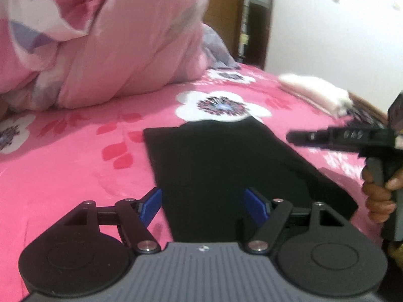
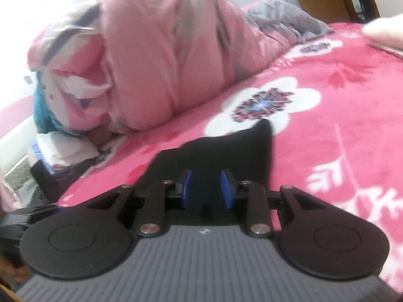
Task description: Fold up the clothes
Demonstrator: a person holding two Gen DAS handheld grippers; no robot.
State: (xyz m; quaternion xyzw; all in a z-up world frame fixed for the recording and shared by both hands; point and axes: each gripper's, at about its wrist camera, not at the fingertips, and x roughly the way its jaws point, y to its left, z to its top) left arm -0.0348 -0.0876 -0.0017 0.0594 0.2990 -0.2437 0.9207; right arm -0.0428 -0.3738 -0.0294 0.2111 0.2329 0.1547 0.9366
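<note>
A black garment (image 1: 226, 161) lies flat as a long folded strip on the pink flowered bed sheet (image 1: 75, 166). My left gripper (image 1: 202, 206) is open wide at the garment's near end, its blue pads (image 1: 151, 205) apart and nothing between them. My right gripper (image 1: 292, 137), held by a hand (image 1: 377, 196), hovers over the garment's right edge. In the right wrist view, the right gripper (image 2: 206, 188) is narrowly open just above the black garment (image 2: 226, 146), with a gap between the pads and no cloth pinched.
A bulky pink duvet (image 1: 113, 37) is heaped at the back left of the bed. A folded white cloth (image 1: 314, 93) lies at the far right edge. Beyond stand a white wall (image 1: 340, 25) and a wooden door frame (image 1: 226, 12). More clothes are piled beside the bed (image 2: 63, 151).
</note>
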